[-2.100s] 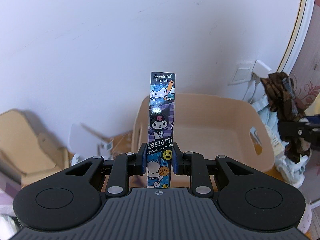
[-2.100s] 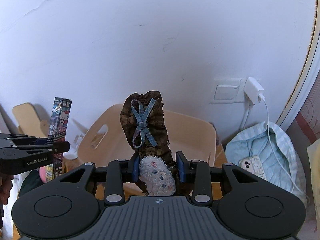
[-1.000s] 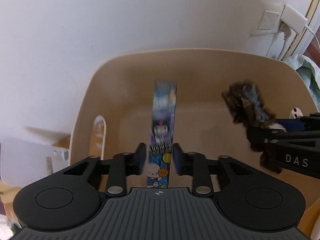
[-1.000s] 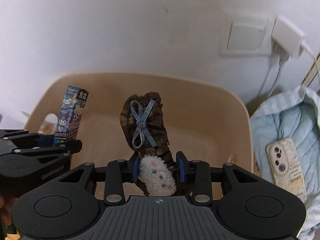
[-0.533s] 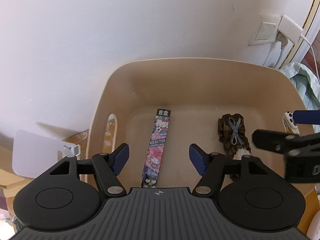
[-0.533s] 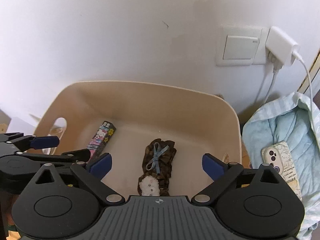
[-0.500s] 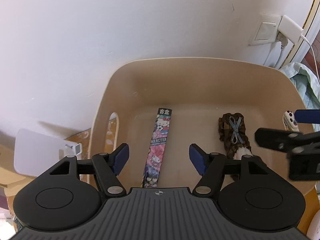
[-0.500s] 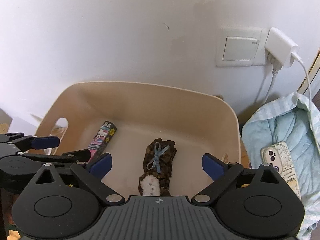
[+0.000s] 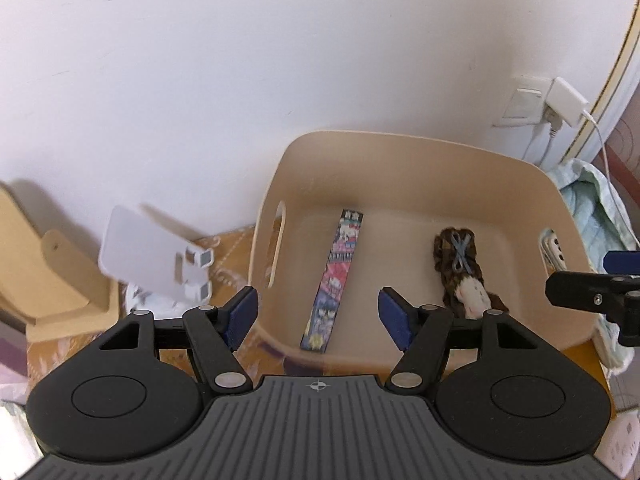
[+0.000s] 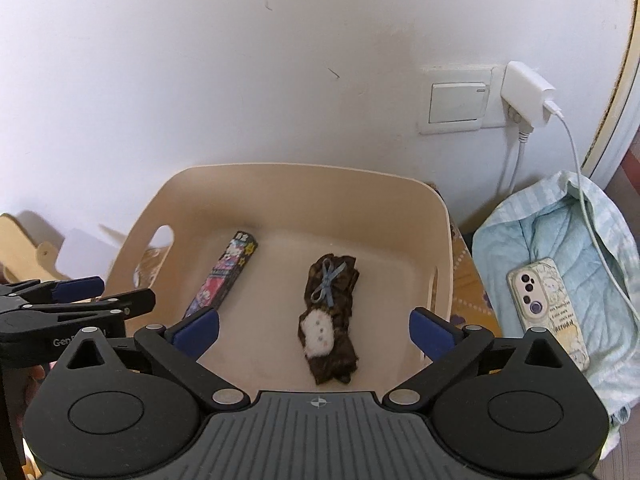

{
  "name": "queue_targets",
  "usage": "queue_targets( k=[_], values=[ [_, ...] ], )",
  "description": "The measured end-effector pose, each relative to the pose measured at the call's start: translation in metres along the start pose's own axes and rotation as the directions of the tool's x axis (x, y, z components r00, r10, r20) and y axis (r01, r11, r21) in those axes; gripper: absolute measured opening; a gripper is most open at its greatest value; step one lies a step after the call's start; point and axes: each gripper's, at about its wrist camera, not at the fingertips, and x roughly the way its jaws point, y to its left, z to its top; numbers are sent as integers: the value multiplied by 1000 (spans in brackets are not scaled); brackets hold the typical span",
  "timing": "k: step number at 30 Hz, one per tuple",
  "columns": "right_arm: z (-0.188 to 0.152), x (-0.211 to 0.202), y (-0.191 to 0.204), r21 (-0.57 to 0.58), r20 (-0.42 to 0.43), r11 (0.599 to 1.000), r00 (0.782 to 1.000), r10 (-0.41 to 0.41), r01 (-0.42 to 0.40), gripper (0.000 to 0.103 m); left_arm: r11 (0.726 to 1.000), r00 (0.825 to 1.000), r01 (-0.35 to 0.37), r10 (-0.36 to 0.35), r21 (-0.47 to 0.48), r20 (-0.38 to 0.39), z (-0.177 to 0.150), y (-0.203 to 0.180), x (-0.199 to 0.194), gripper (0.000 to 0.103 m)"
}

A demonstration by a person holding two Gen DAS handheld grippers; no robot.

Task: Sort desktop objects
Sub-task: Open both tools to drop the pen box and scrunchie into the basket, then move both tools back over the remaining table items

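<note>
Beige plastic bin (image 10: 440, 216) on the table already holds both items, lying flat and apart: the brown plaid pouch (image 10: 330, 308) mid-floor, the slim cartoon-printed box (image 10: 224, 274) nearer the handle slot. Left tool (image 9: 318, 318) is open and empty; right tool (image 10: 314, 330), jaws opening, holds nothing. Risk: a spread finger could catch the bin's rim and shove it.

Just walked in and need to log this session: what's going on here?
A person with a gripper in each hand is sorting desk items into a beige bin. A cartoon-printed pen box and a brown plaid pouch lie in it, apart. The left gripper is open and empty; the right gripper is opening, holding nothing.
</note>
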Motion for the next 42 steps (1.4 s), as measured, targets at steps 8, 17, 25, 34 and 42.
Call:
queue_targets(
  k=[8,17,25,34,42],
  values=[
    [-28,-42,16,-38,9,999,1000,8,-8,103,998,1000,21,-22,54,10,-37,1,-52,68],
    [-78,-65,23,-28,-42,999,999,25,-26,103,999,998,35,-35,-3,-53,-95,24,-82,68],
    [-133,-67,17,30,-146,999,989,39,-35,103,998,988,55,-61,-43,-139,-144,38,-98,68],
    [-161,-70,15,33,-189,999,982,19,-13,103,993,961,96,-110,-64,-252,-199,21,-108,68],
    [-180,-75,12,58,-227,998,974,23,-10,103,984,943,82,-127,-155,-307,-223,12,-111,68]
  ],
)
